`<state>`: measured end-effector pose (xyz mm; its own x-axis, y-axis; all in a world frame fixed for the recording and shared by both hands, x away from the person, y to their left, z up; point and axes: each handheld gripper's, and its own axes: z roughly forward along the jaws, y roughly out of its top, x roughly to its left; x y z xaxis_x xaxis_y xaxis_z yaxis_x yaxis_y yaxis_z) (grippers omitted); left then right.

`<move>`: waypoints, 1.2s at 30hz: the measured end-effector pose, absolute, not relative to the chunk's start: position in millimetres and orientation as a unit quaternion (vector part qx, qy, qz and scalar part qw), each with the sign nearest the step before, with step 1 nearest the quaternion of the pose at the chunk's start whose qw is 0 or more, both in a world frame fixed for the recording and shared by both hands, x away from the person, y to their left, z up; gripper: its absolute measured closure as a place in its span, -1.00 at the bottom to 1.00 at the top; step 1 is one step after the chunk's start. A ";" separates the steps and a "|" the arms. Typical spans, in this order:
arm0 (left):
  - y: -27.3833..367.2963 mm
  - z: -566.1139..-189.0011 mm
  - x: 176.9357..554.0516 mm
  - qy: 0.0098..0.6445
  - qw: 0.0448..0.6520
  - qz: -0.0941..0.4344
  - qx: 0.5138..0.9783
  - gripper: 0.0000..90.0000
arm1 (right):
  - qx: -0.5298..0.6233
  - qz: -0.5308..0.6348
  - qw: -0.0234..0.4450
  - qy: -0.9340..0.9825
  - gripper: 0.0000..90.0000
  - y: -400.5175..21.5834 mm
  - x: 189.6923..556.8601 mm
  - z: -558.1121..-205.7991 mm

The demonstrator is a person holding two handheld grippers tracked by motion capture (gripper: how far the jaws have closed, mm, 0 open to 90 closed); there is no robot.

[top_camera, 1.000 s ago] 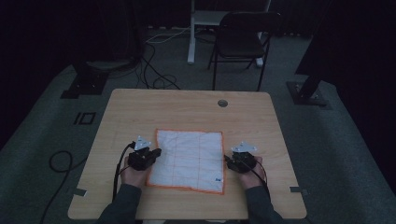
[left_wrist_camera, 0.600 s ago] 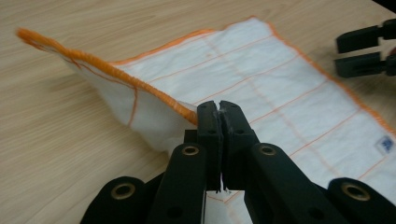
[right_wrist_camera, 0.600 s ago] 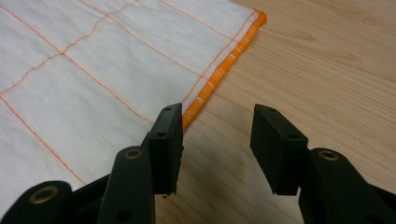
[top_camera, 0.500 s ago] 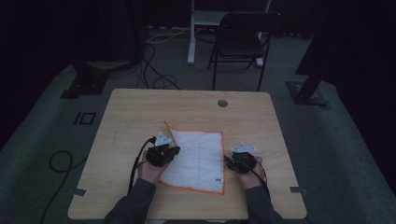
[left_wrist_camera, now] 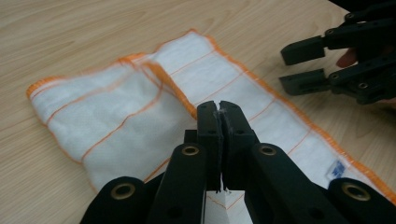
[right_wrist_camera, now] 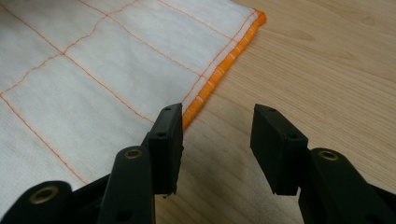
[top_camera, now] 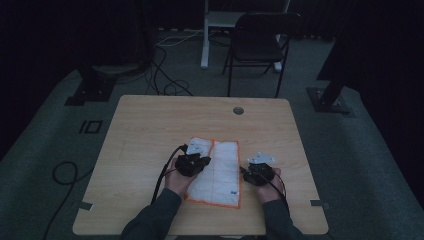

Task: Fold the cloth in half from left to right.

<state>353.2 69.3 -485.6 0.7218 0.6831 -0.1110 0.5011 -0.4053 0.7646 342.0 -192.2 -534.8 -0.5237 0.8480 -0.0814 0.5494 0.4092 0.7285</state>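
A white cloth (top_camera: 222, 167) with orange hem and thin orange lines lies on the wooden table (top_camera: 150, 130), its left part folded over toward the right. My left gripper (top_camera: 197, 162) is above the cloth's left half, shut on a pinched bit of the cloth's edge (left_wrist_camera: 219, 109); the folded layer (left_wrist_camera: 116, 112) spreads out beyond the jaws. My right gripper (top_camera: 246, 172) rests at the cloth's right edge, open, its jaws (right_wrist_camera: 217, 128) over bare wood just beside the orange hem (right_wrist_camera: 219, 70). The right gripper (left_wrist_camera: 303, 65) also appears at the upper right of the left gripper view.
A round cable hole (top_camera: 238, 110) sits near the table's far edge. Behind the table stand a dark chair (top_camera: 257, 35) and a white post, with cables on the floor (top_camera: 165, 75). Black stand feet flank the table.
My left gripper has travelled right across the cloth with the left edge in it, folding that part over so the cloth looks narrower. The right gripper has stayed put.
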 end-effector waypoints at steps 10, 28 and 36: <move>37.3 -480.9 356.6 0.336 0.428 0.095 0.834 0.97 | 0.433 0.330 0.227 0.808 0.19 -192.1 341.8 -534.7; 2.6 -484.7 358.1 0.306 0.440 0.073 0.841 0.58 | 0.458 0.320 0.241 0.793 0.22 -202.4 343.4 -533.5; 32.2 -486.1 358.3 0.325 0.435 0.095 0.835 0.51 | 0.446 0.335 0.239 0.795 0.22 -194.4 342.9 -530.3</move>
